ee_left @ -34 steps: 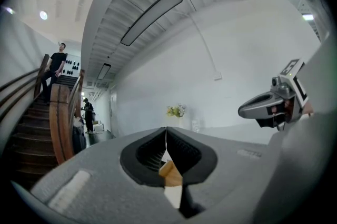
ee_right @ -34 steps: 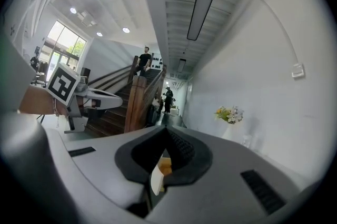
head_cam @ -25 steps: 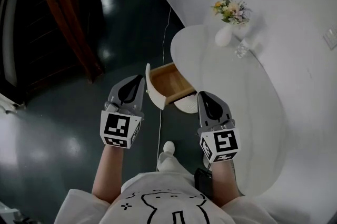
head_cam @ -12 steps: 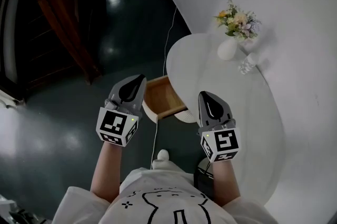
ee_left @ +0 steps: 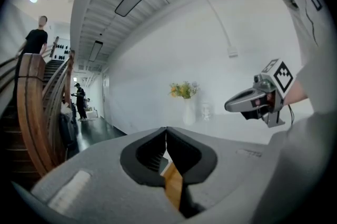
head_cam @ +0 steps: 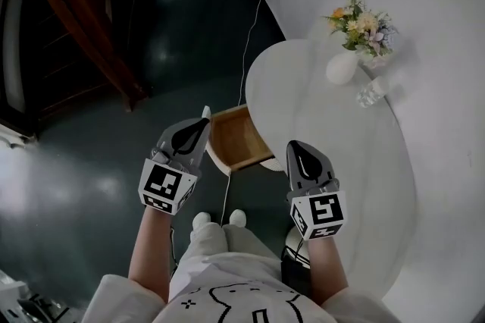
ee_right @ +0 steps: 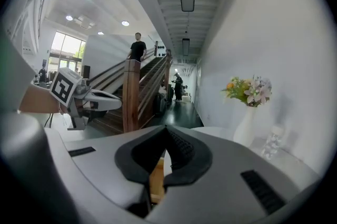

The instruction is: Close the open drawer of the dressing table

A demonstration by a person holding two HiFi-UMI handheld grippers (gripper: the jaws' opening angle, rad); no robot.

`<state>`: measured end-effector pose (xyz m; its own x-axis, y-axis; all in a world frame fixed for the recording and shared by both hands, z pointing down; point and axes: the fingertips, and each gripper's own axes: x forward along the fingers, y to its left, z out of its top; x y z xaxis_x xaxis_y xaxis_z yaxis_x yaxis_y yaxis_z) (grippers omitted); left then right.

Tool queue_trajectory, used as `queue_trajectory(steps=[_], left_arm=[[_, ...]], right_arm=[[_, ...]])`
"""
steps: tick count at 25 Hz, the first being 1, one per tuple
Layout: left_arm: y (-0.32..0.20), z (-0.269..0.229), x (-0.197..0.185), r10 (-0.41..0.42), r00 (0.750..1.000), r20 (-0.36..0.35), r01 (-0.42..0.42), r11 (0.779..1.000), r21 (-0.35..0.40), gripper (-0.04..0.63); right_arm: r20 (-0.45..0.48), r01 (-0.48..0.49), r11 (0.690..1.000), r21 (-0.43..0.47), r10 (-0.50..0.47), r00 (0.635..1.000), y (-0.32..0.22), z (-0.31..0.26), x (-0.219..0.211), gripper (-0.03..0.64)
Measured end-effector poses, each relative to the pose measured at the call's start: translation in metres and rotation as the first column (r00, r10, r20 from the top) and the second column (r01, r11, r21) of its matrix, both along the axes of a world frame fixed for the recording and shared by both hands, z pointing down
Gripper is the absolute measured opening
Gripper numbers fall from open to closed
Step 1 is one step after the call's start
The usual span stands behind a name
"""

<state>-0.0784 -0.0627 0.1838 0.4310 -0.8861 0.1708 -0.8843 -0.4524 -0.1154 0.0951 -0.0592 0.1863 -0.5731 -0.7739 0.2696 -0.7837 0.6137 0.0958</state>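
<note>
The white dressing table (head_cam: 326, 139) stands at the right in the head view. Its drawer (head_cam: 236, 138) is pulled out to the left and shows a bare wooden inside. My left gripper (head_cam: 203, 117) is shut, its tip at the drawer's white front, near its far corner; whether it touches I cannot tell. My right gripper (head_cam: 295, 147) is shut and hangs over the table's near edge, just right of the drawer. In the left gripper view the shut left gripper (ee_left: 166, 131) shows the drawer's wood (ee_left: 172, 186) below its tips. The right gripper view shows the right gripper (ee_right: 166, 131) shut and holding nothing.
A white vase of flowers (head_cam: 345, 60) and a clear glass (head_cam: 371, 92) stand at the table's far side by the wall. A cable (head_cam: 246, 56) runs down the wall to the dark floor. A wooden stair rail (head_cam: 83, 18) rises at the upper left. My feet (head_cam: 220, 221) are below the drawer.
The head view has shifted, and I have stepped so both feet show. My left gripper's tip has come up to the drawer's front. Both grippers stay shut.
</note>
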Motion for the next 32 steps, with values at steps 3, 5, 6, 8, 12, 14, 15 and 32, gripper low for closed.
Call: queue_trajectory(steps=[3, 5, 6, 8, 12, 14, 15, 32], left_arm=[[-0.001, 0.020, -0.009, 0.041, 0.999, -0.005, -0.041, 0.999, -0.021, 0.017], [-0.001, 0.031, -0.016, 0.062, 0.998, -0.012, -0.062, 0.998, -0.033, 0.017], [-0.001, 0.036, -0.020, 0.070, 0.997, -0.008, -0.071, 0.997, -0.036, 0.017], [-0.001, 0.045, -0.028, 0.084, 0.996, -0.003, -0.084, 0.996, -0.038, 0.017], [-0.006, 0.064, -0.040, 0.120, 0.992, -0.032, -0.121, 0.991, -0.053, 0.017], [-0.008, 0.075, -0.044, 0.134, 0.990, -0.033, -0.136, 0.989, -0.065, 0.015], [-0.008, 0.082, -0.047, 0.135, 0.990, -0.032, -0.137, 0.988, -0.076, 0.015], [-0.007, 0.211, -0.074, 0.151, 0.983, -0.108, -0.172, 0.960, -0.222, 0.016]], right_arm=[[0.008, -0.019, 1.000, -0.021, 0.019, 1.000, -0.004, 0.013, -0.010, 0.000], [0.019, -0.040, 0.999, -0.036, 0.041, 0.999, -0.009, 0.022, -0.018, -0.002], [0.022, -0.048, 0.998, -0.043, 0.049, 0.999, -0.012, 0.025, -0.023, -0.001], [0.029, -0.055, 0.997, -0.048, 0.057, 0.998, -0.017, 0.030, -0.034, -0.002], [0.038, -0.071, 0.996, -0.051, 0.073, 0.997, -0.022, 0.043, -0.048, -0.002], [0.036, -0.084, 0.994, -0.067, 0.087, 0.996, -0.021, 0.054, -0.051, -0.002], [0.033, -0.089, 0.993, -0.080, 0.092, 0.995, -0.018, 0.061, -0.052, 0.000], [-0.012, -0.137, 0.970, -0.202, 0.138, 0.990, 0.003, 0.149, -0.071, -0.002]])
